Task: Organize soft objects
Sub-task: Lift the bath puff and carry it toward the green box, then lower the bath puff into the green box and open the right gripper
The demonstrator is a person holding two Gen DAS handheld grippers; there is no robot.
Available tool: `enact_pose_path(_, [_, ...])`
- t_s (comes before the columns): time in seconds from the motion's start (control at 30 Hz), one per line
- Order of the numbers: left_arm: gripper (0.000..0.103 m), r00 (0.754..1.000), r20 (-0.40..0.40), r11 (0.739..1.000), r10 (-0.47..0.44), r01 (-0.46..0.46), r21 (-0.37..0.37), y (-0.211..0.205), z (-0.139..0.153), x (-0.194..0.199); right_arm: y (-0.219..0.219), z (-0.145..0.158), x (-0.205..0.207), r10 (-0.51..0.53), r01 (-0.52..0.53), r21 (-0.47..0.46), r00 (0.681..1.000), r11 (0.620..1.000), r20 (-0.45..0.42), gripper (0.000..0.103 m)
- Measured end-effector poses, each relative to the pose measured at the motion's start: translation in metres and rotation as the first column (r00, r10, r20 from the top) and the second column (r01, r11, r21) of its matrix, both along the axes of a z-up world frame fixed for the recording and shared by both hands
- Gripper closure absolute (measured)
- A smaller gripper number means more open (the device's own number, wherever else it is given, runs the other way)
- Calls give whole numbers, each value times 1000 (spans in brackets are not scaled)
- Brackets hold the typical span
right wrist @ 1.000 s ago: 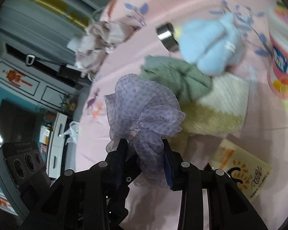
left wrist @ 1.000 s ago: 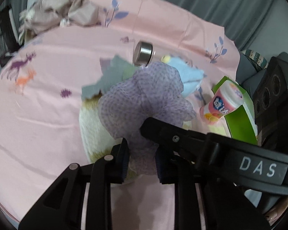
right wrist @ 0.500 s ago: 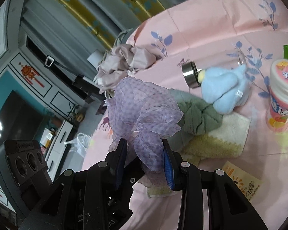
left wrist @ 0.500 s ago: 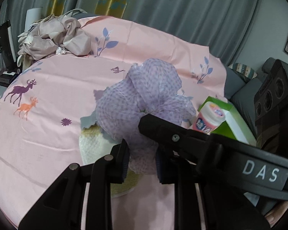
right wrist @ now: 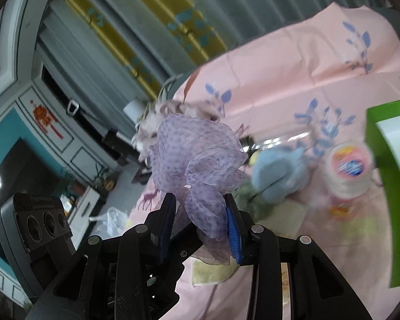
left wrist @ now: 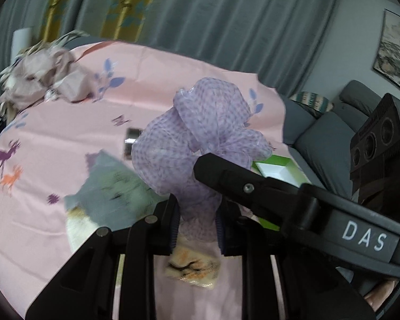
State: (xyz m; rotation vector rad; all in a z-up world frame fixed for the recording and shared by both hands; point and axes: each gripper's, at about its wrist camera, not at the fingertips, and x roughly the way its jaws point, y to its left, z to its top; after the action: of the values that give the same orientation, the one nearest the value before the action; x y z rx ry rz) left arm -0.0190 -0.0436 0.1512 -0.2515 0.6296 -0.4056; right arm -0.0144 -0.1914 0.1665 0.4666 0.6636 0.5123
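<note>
Pink printed sheet [left wrist: 152, 85] with blue leaf sprigs and small deer figures covers the bench; it fills most of both wrist views [right wrist: 293, 61]. Grey pleated curtain [left wrist: 226, 13] with yellow patterned bands hangs behind it.

Grey sofa [left wrist: 322, 130] sits off the bench's far right edge in the left wrist view.

Crumpled beige fabric heap [left wrist: 42, 80] lies at the far left corner of the sheet.

Bright green open box [right wrist: 386, 160] with a white inside stands at the right edge of the right wrist view; a corner of it shows past the claw arm in the left view [left wrist: 277, 165].

Sheer lilac checked organza scrunchie [left wrist: 200, 138], gathered into puffy folds, is off the sheet and in the air, pinched at its lower end from both sides. Left claw [left wrist: 197, 224]: nearly closed, pads pressed on the scrunchie's lower bunch. Right claw [right wrist: 200, 226]: a little wider, blue pads clamped on the same scrunchie [right wrist: 197, 165], loose ruffle trailing below the fingers.

Grey-green folded cloth [left wrist: 112, 189] lies on a cream terry towel [left wrist: 80, 226] below the scrunchie.

Pale blue plush toy [right wrist: 280, 176], blurred, rests on the sheet just beside the grey-green cloth.

Pink and white round tub [right wrist: 349, 170] with a printed lid stands between plush and green box.

Yellow printed packet [left wrist: 192, 266] lies flat between the left claw's fingers, on the sheet.

Small shiny metal cylinder [left wrist: 132, 141] lies on its side behind the scrunchie.
</note>
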Motion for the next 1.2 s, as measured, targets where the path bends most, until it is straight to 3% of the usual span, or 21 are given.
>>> enact_pose_path(0.33, [84, 985, 21, 984, -172, 171, 42, -91, 21, 7, -91, 15, -21, -221, 220, 52, 975, 974, 17, 65])
enact_pose_path(0.77, [84, 930, -57, 929, -362, 365, 57, -179, 14, 22, -176, -1, -35, -482, 486, 74, 874, 871, -61, 65])
enact_pose_path(1.2, [83, 878, -180, 880, -444, 465, 98, -241, -13, 36, -224, -31, -36, -602, 624, 77, 775, 778, -195, 75])
